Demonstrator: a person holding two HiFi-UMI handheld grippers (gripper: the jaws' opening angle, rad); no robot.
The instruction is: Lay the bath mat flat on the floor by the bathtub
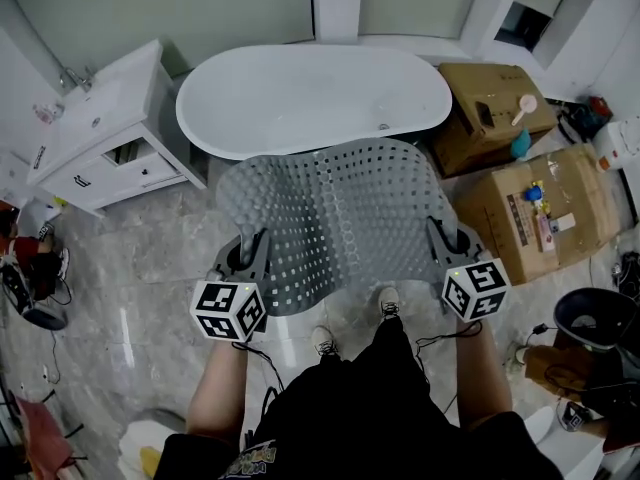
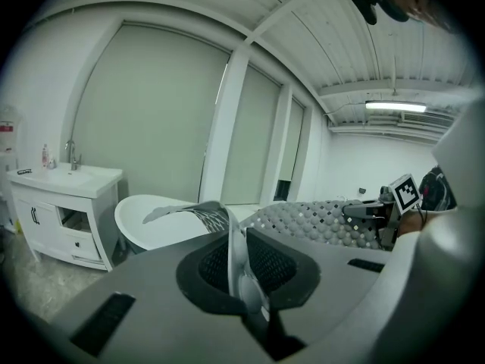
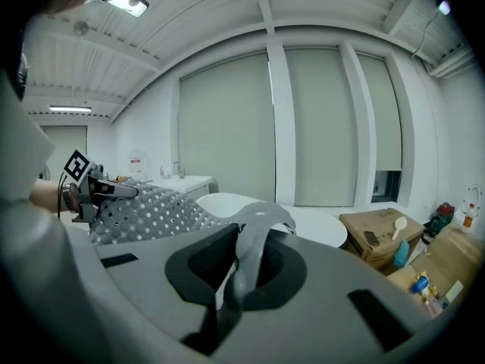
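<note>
White bathtub [image 1: 310, 98], bare inside as far as the head view shows, stands behind a grey perforated bath mat [image 1: 330, 218] held spread in the air above the marble floor [image 1: 130, 268]. The mat's far edge reaches toward the tub's near rim. The left claw [image 1: 257, 243] and right claw [image 1: 440, 233] are each clamped on a near corner, and both gripper views show the rubber edge pinched between the jaws. A clean lay likely means lowering both corners level and together so the far edge lands first beside the tub. The mat can then be drawn back to pull out the bow before letting go. At right, two cardboard boxes [image 1: 465, 143] look shut and carry small items on their tops. A black bin [image 1: 590, 318] shows only a dark interior.
</note>
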